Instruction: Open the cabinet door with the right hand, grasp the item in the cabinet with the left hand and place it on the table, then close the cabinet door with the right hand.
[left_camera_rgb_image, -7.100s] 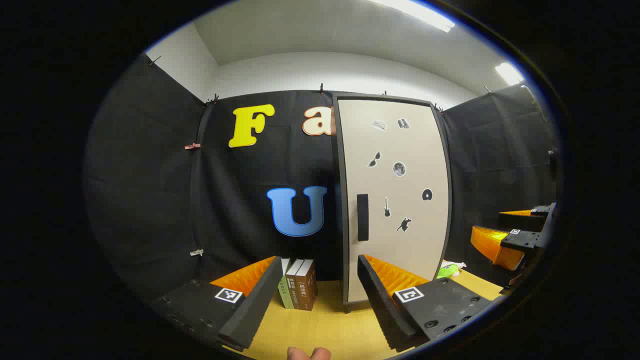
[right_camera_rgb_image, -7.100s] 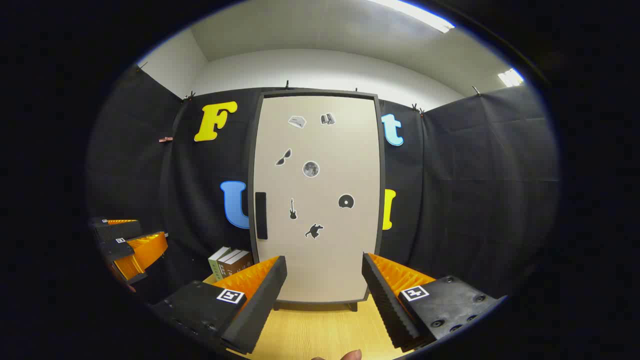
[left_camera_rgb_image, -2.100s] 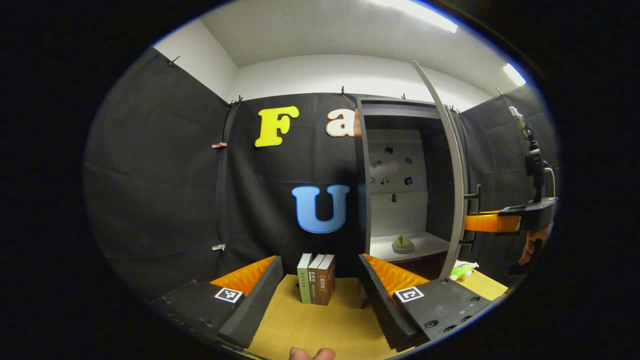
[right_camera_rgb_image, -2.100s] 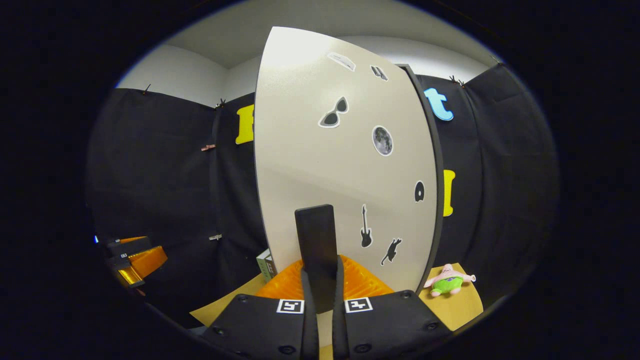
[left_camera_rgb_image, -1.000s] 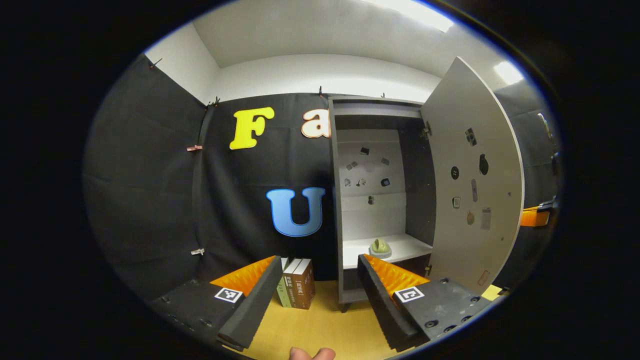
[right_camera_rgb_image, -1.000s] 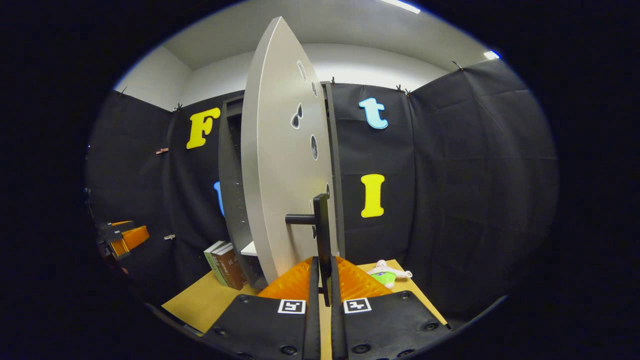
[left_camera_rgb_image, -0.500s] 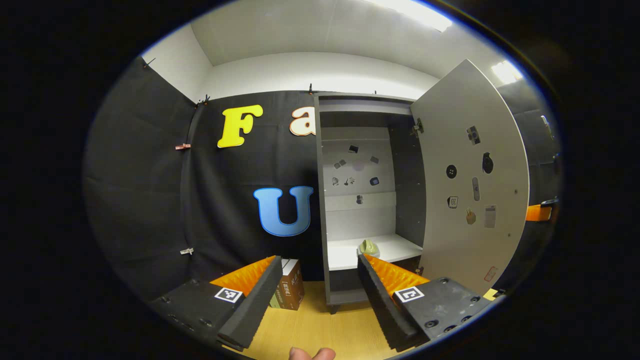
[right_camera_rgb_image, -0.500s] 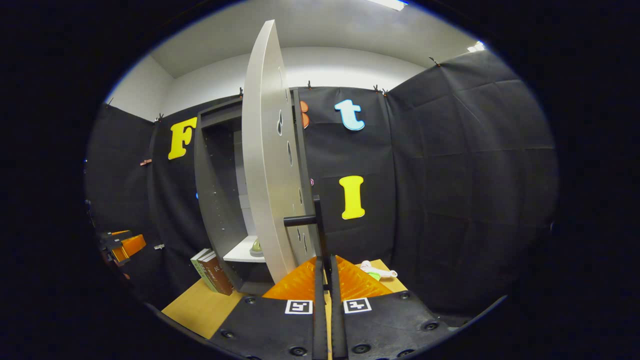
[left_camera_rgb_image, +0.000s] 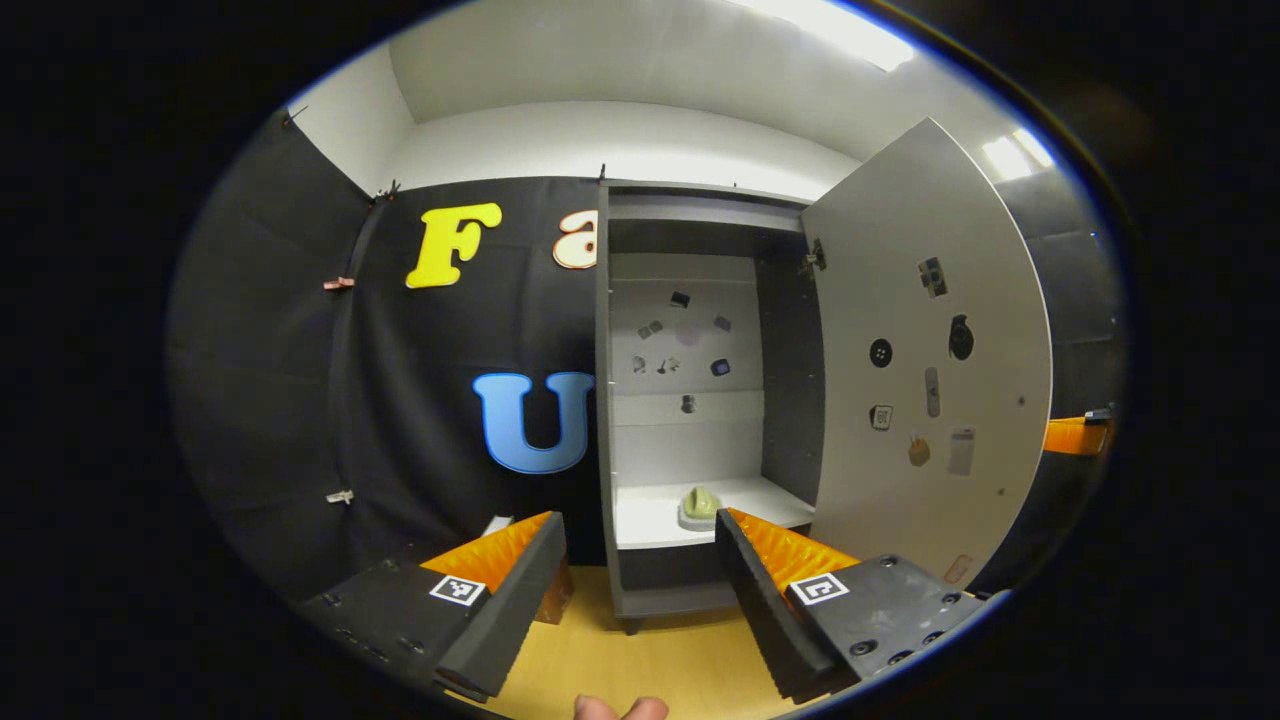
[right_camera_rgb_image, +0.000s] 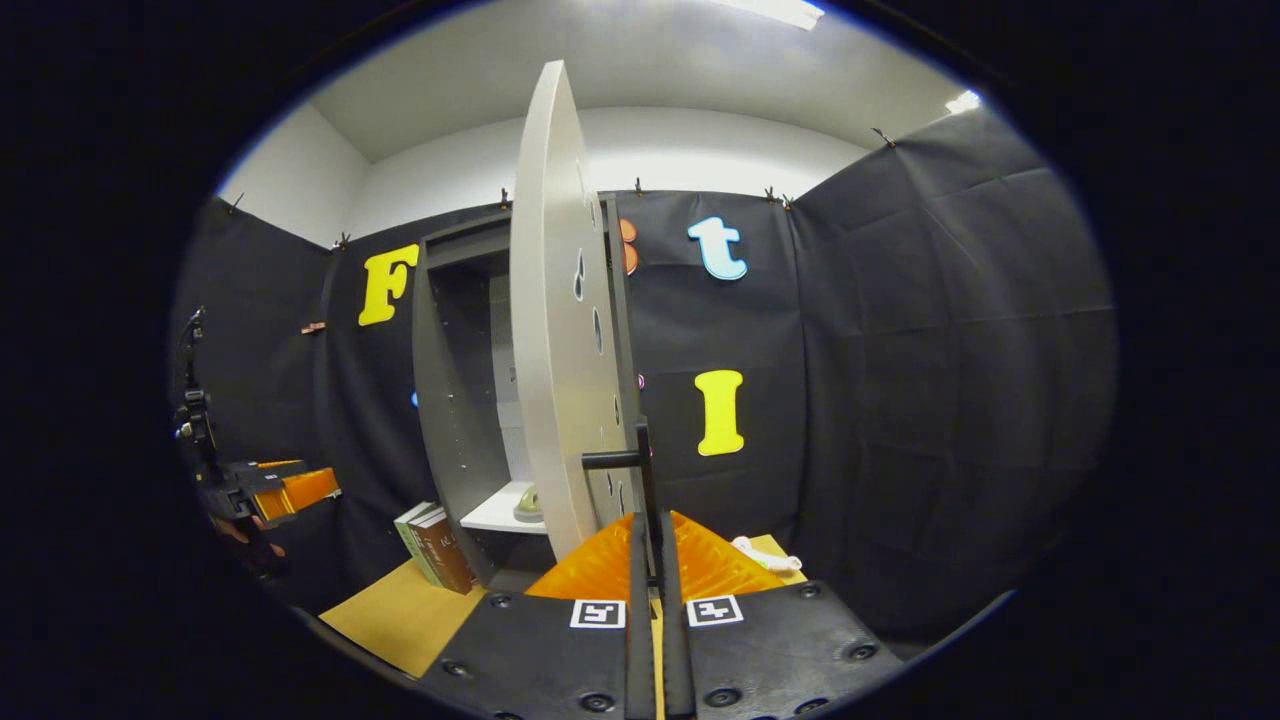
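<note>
The small green item (left_camera_rgb_image: 700, 503) sat on the cabinet's white shelf (left_camera_rgb_image: 650, 520), toward the shelf's right half and set back from its front edge; in the right gripper view the same item (right_camera_rgb_image: 528, 503) peeped out at the shelf's near edge, just past the door. The cabinet (left_camera_rgb_image: 603, 400) stood open on the wooden table (left_camera_rgb_image: 650, 660), its back panel dotted with small stickers; the cabinet door (left_camera_rgb_image: 930, 360) was swung wide to the right, its inner face carrying more stickers. The left gripper (left_camera_rgb_image: 640, 590) hovered in front of the cabinet, its fingers spread wide apart and grasping nothing, with the item well beyond its right finger (left_camera_rgb_image: 760, 590); a fingertip of the hand showed at the bottom edge of that view. The right gripper (right_camera_rgb_image: 650, 600) was clenched on the door's dark handle (right_camera_rgb_image: 645, 470), both fingers pressed against the bar at the door's free edge; in the left gripper view it (left_camera_rgb_image: 1075, 436) peeped out from behind the door's outer edge. Books (right_camera_rgb_image: 432, 545) stood upright on the table just left of the cabinet; a small plush toy (right_camera_rgb_image: 765, 553) lay near the table's far right corner, behind the door.
</note>
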